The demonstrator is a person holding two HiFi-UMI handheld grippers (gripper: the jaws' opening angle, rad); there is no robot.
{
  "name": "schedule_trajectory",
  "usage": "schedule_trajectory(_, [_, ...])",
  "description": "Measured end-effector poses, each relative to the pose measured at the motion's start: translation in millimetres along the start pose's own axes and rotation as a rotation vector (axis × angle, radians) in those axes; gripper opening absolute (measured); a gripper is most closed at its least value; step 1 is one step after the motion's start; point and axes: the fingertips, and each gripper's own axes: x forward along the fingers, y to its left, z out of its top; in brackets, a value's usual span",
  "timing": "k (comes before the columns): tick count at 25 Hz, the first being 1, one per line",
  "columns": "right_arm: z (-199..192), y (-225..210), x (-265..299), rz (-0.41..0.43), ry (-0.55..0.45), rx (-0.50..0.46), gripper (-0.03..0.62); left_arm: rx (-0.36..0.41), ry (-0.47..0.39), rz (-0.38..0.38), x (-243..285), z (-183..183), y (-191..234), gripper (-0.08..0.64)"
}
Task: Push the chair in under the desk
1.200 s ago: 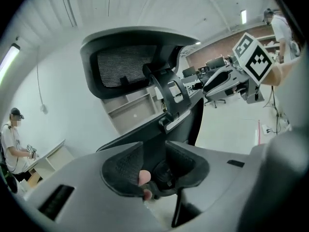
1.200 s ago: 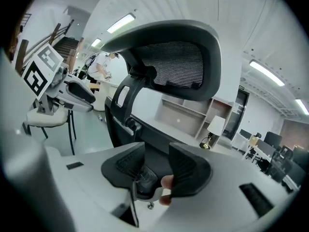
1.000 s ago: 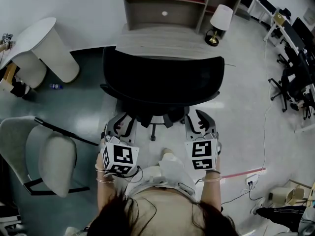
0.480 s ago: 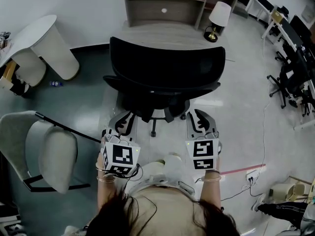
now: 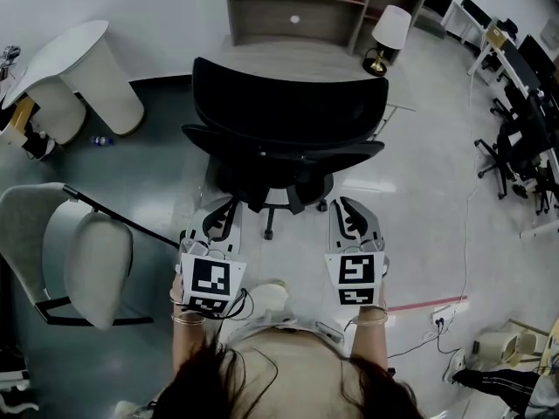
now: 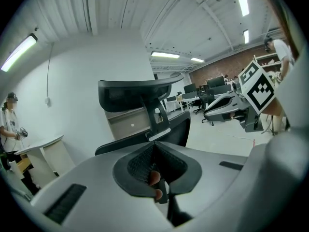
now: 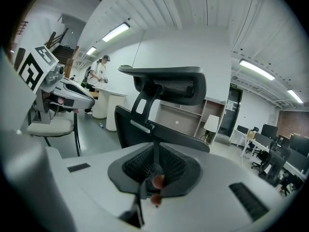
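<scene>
Head view: chair (image 5: 281,160) faces desk (image 5: 301,52), backrest (image 5: 288,103) spanning left-right.

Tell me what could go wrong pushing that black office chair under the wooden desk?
1. The black office chair looks slightly turned against the light wooden desk, so a push might swivel it instead of rolling it straight in.
2. A hard bump could shake the white-shaded table lamp on the desk's right corner.
3. The left gripper is shut and the right gripper has just been closing on nothing. Such narrow tips might slip off the chair's curved back.
</scene>
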Motion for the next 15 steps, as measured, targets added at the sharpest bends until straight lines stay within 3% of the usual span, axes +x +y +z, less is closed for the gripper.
schedule_trajectory(15, [-27.3,-12.1,-80.5,0.018,-0.019,0.005,0.034,-0.017,-0.02,0.021,-53.1,12.9,-77.1,0.012])
